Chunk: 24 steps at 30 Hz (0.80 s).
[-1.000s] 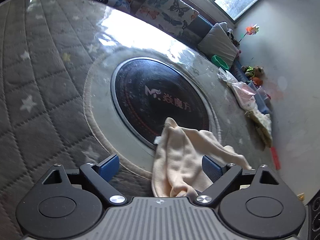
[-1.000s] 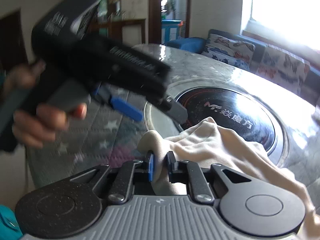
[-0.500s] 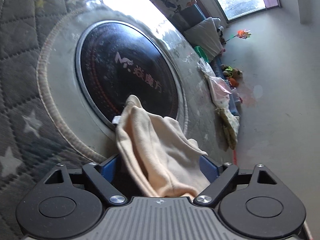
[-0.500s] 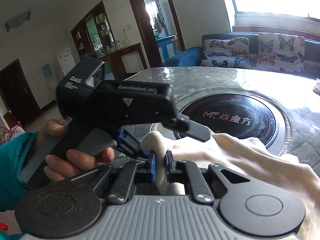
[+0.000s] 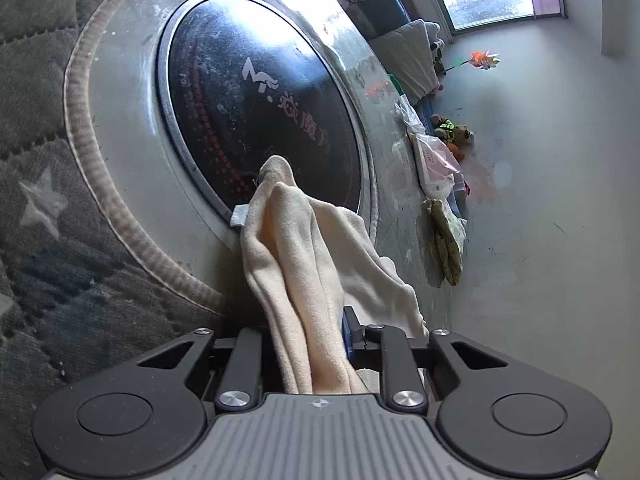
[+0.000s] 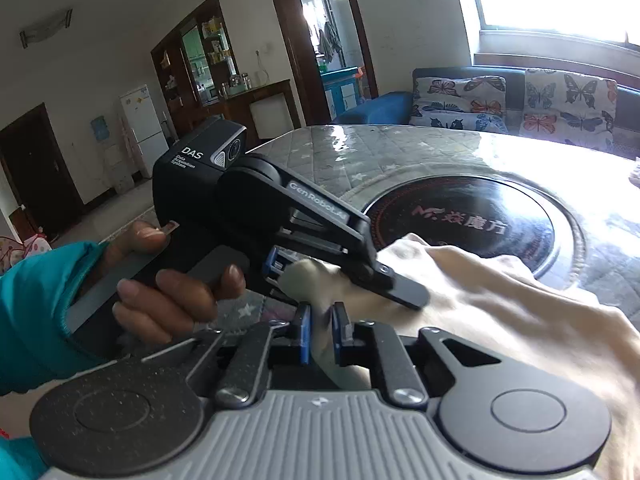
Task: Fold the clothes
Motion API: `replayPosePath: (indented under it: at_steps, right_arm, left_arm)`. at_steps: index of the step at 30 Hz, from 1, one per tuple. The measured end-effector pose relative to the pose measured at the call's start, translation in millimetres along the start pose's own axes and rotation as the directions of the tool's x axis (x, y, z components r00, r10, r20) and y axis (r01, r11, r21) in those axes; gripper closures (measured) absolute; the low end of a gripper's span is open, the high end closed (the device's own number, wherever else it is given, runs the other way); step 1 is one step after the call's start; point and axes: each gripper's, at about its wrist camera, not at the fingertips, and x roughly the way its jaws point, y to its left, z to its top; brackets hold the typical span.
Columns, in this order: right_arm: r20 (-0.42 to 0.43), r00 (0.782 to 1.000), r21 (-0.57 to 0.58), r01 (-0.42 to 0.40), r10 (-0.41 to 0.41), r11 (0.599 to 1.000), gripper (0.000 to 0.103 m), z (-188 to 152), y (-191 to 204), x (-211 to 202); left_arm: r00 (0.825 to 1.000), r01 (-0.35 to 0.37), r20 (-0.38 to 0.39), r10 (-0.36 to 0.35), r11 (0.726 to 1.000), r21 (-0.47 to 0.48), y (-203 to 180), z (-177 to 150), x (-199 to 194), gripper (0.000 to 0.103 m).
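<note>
Cream-coloured soft fleece garment [image 5: 304,280] lay bunched on your quilted grey counter [image 5: 48,128] beside its black glass hotplate [image 5: 248,104]; your left claw [image 5: 308,344] was closing on one fold, your right claw [image 6: 320,328] easing slightly around another; it looked limp and light, so grip hems

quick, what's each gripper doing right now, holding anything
left gripper: jaws closing on a gathered fold of the cream-coloured soft garment.
right gripper: pinching another edge of the same garment, jaws easing slightly apart.

One cream garment [image 5: 304,264] – two claws [image 5: 310,332] [image 6: 320,330], two butterfly cushions [image 6: 460,100].
</note>
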Motion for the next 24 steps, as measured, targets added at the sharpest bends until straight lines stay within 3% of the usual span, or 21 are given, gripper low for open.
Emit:
replayPosePath:
  at_steps: [1,4,7,11,14,20,24]
  right_arm:
    - [0.007,1.000,0.004,0.015,-0.015,1.000,0.082,-3,2,-6]
    - [0.011,0.997,0.022,0.072,-0.072,0.997,0.080,-13,-3,-27]
    - [0.012,0.989,0.069,0.147,-0.148,0.987,0.064,-22,-16,-47]
    - [0.006,0.947,0.194,0.313,-0.321,0.930,0.054,-37,-52,-79]
    - [0.001,0.912,0.308,0.390,-0.410,0.868,0.051,-51,-83,-98]
    - [-0.025,0.904,0.498,0.382,-0.427,0.778,0.050,-76,-127,-110]
    - [-0.009,0.910,0.517,0.359,-0.415,0.777,0.051,-79,-136,-105]
  left_arm:
    - [1.000,-0.002,0.002,0.002,1.000,0.007,0,0,0,0.083]
    - [1.000,-0.009,0.008,0.009,1.000,0.022,-1,-2,1,0.083]
    - [1.000,-0.020,0.018,0.020,0.999,0.045,-4,-3,1,0.083]
    - [0.999,-0.034,0.028,0.033,0.997,0.069,-7,-4,2,0.083]
    - [0.998,-0.049,0.034,0.047,0.995,0.087,-11,-5,3,0.083]
    - [0.996,-0.081,0.045,0.075,0.989,0.126,-17,-6,3,0.083]
    - [0.995,-0.091,0.050,0.085,0.987,0.135,-19,-6,5,0.083]
